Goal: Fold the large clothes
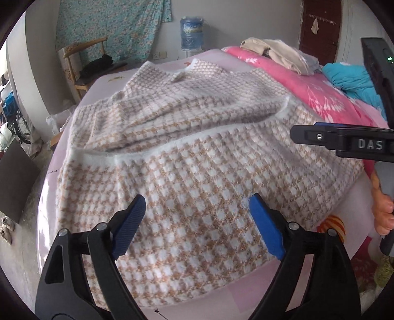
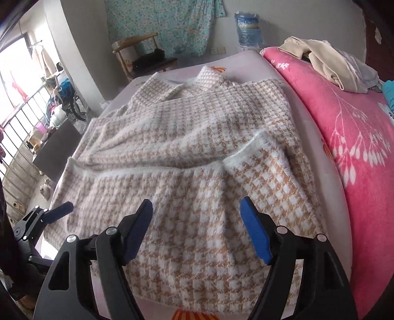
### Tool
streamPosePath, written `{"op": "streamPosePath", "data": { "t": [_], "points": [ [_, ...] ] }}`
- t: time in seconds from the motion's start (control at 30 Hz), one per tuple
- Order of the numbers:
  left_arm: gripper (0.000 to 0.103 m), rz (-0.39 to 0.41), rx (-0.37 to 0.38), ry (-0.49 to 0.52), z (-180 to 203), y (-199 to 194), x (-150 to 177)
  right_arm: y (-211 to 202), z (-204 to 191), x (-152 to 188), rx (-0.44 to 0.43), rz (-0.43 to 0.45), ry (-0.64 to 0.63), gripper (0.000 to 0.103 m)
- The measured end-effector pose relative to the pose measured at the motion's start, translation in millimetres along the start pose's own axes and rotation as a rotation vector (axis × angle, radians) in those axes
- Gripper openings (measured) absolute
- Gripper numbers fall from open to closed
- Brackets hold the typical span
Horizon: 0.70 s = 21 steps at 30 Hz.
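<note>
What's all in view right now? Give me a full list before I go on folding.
sweater: one, tan-and-white check, spread on the bed, lower part folded up
bed sheet: one, pale lilac, under the sweater
blanket: one, pink with white print, right of the sweater
clothes pile: one, beige and grey, on the blanket
blue cloth: one, on the blanket
water bottle: one, blue, by the wall
chair: one, wooden, dark item on its seat
floral curtain: one, teal, on the wall
left hand-held gripper: open, over the sweater
right hand-held gripper: open, over the sweater
hand: one, holding the right hand-held gripper
</note>
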State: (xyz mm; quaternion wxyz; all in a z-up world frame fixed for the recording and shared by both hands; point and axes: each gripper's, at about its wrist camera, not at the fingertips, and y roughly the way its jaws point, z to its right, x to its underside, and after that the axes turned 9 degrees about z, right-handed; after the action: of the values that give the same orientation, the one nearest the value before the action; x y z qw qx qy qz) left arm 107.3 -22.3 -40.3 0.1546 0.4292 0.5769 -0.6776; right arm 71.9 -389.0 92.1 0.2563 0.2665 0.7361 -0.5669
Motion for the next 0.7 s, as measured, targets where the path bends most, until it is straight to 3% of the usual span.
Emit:
{"op": "streamPosePath", "data": {
  "t": [0.2,0.43,0.57,0.7],
  "points": [
    [0.091,-0.037,0.017,-0.128,-13,13,6,14,10,26,0.036,-0.066,-0.015,0.074],
    [0.095,-0.048,-0.028,-0.101,-6,15,5,-2,4,20,0.021,-0.059,-0.042,0.074],
    [0.096,-0.058,-0.024,-0.121,-8,17,4,-4,-1,24,0.022,-0.069,-0.091,0.085],
    [0.096,-0.069,-0.026,-0.121,-9,18,4,11,2,36,0.058,-0.116,-0.108,0.088]
  ]
}}
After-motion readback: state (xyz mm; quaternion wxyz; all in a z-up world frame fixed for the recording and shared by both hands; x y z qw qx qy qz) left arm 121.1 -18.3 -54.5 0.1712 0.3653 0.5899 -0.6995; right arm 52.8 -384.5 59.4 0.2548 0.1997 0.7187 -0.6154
